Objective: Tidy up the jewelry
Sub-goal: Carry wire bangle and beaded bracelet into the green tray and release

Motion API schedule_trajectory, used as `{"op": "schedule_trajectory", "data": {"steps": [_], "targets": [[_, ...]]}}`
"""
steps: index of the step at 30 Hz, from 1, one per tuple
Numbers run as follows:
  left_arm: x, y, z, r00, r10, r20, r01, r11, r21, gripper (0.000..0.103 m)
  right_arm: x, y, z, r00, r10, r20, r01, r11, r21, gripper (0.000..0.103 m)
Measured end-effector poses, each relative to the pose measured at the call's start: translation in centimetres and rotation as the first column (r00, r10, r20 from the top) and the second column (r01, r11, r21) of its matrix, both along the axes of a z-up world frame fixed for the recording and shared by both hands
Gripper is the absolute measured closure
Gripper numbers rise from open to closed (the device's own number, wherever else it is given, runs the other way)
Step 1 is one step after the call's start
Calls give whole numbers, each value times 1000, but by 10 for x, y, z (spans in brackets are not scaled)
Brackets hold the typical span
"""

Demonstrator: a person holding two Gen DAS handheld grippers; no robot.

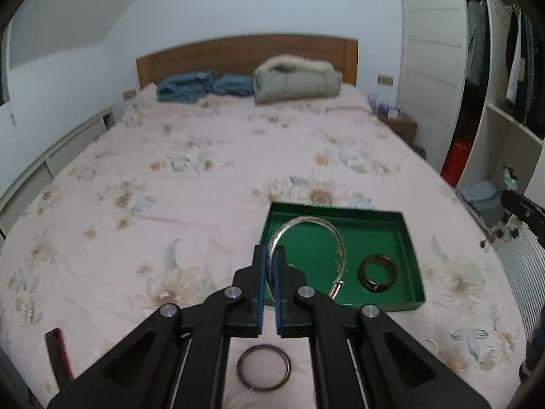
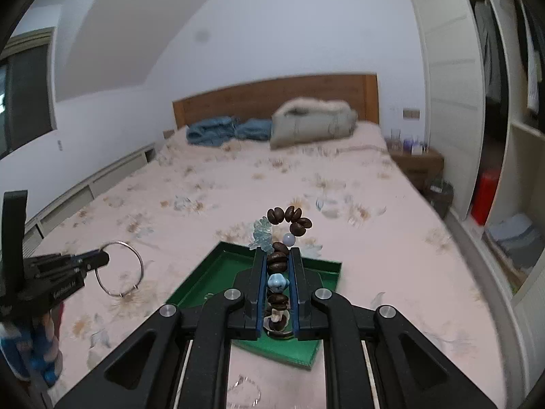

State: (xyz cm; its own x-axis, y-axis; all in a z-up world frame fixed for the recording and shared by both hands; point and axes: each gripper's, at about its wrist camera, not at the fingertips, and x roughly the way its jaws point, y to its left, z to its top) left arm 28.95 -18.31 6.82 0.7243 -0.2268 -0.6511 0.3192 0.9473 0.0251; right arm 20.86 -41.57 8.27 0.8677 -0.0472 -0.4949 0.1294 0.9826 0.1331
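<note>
My left gripper (image 1: 270, 254) is shut on a thin silver bangle (image 1: 308, 219), held up over the near left corner of the green tray (image 1: 374, 238) on the bed. A brass-coloured ring (image 1: 376, 257) lies inside the tray. A dark ring bangle (image 1: 240, 368) lies on the bedspread below my left gripper. My right gripper (image 2: 277, 254) is shut on a bracelet of dark brown and pale blue beads (image 2: 289, 220), held above the green tray (image 2: 218, 272). In the right wrist view the left gripper (image 2: 98, 259) hangs at the left with the silver bangle (image 2: 140, 266).
Folded blue jeans (image 1: 185, 85) and a grey fur-trimmed jacket (image 1: 296, 80) lie by the wooden headboard. An open wardrobe (image 1: 494, 102) stands along the right. A red-and-black object (image 1: 56, 351) sits near the bed's front left edge. A clear bracelet (image 2: 243, 388) lies on the bedspread.
</note>
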Motion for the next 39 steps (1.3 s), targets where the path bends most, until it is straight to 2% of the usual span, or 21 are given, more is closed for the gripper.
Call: {"op": "schedule_trajectory", "data": {"steps": [6, 8, 13, 18, 24, 28, 30, 32, 33, 34, 39], "targets": [[51, -39, -72, 994, -26, -104, 32, 998, 58, 99, 74, -14, -78, 991, -2, -132, 7, 999, 38, 91], [62, -52, -87, 992, -33, -121, 43, 996, 80, 99, 97, -21, -102, 985, -9, -174, 16, 999, 41, 91], [94, -83, -122, 987, -50, -154, 69, 990, 120, 99, 138, -37, -145, 966, -43, -256, 49, 999, 18, 91], [120, -103, -146, 980, -56, -192, 79, 991, 112, 99, 168, -52, -173, 939, -67, -338, 73, 997, 3, 91], [146, -101, -162, 972, -5, -234, 34, 992, 118, 99, 193, -56, -195, 888, -25, -459, 35, 999, 14, 91], [160, -93, -176, 956, 47, -290, -12, 993, 120, 99, 200, -49, -202, 857, -32, -514, 21, 999, -28, 91], [163, -88, -181, 950, 59, -307, -26, 993, 111, 99, 199, -47, -202, 856, -36, -516, 18, 999, -40, 89], [162, -87, -182, 953, 63, -297, -28, 992, 120, 99, 197, -48, -202, 857, -35, -514, 20, 999, -35, 78], [161, -87, -182, 954, 62, -294, -27, 992, 124, 99, 198, -48, -201, 857, -39, -513, 25, 999, -35, 68], [160, -86, -181, 955, 58, -292, -23, 992, 121, 98, 196, -49, -200, 861, -41, -507, 31, 999, -29, 63], [154, -78, -169, 960, 43, -276, -24, 997, 75, 98, 182, -50, -182, 891, -25, -454, 37, 999, 19, 61]]}}
